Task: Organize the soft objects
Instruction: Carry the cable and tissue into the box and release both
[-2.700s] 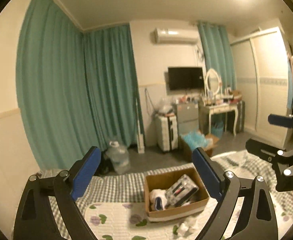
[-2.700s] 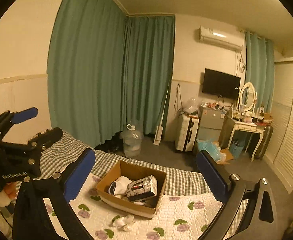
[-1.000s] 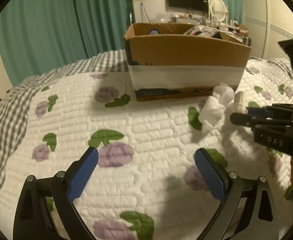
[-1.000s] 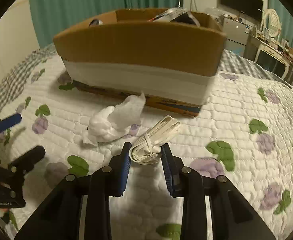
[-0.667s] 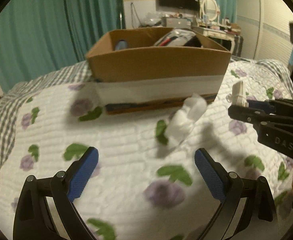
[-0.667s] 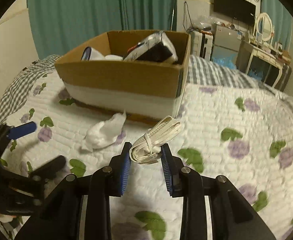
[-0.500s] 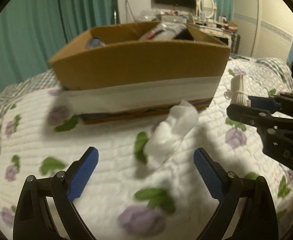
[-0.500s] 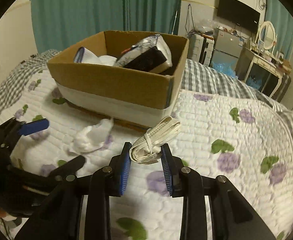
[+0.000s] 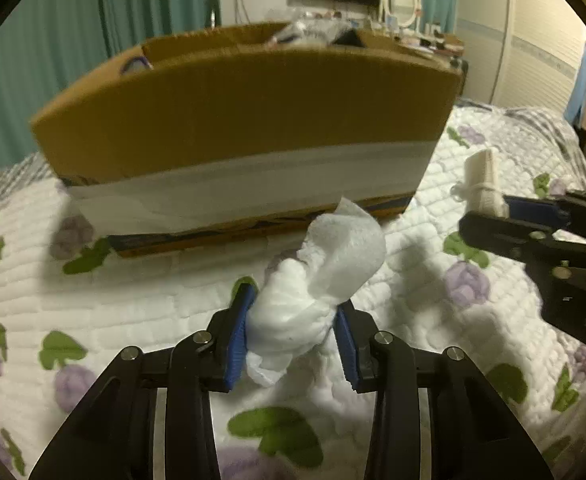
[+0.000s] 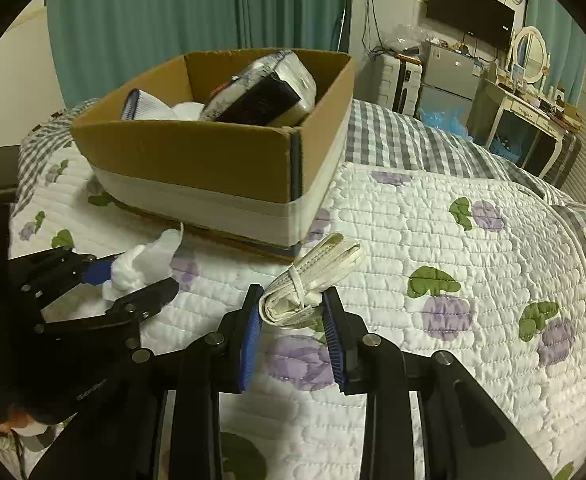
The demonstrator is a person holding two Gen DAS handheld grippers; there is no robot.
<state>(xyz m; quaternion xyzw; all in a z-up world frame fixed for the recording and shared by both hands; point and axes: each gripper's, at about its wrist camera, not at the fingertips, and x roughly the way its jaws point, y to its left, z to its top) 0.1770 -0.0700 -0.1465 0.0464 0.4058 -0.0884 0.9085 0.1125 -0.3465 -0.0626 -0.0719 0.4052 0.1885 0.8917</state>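
My left gripper [image 9: 293, 312] is shut on a crumpled white tissue wad [image 9: 321, 280] on the quilt, just in front of the cardboard box [image 9: 245, 96]. It also shows in the right wrist view [image 10: 133, 280] with the tissue [image 10: 145, 260]. My right gripper [image 10: 293, 312] is shut on a folded cream cloth bundle tied with a string [image 10: 313, 276], held above the quilt near the box's right corner [image 10: 293, 168]. The bundle [image 9: 485, 184] and right gripper [image 9: 505, 216] show at the right of the left wrist view.
The box holds a dark packet [image 10: 261, 92] and white socks [image 10: 149, 108]. The white flowered quilt [image 10: 453, 248] lies over a checked bedspread [image 10: 405, 148]. Beyond the bed are teal curtains [image 10: 173, 20], a suitcase, a small fridge and a dressing table [image 10: 525, 108].
My left gripper has moved up to the tissue wad and shut on it. My right gripper has lifted the cloth bundle off the quilt and keeps hold of it.
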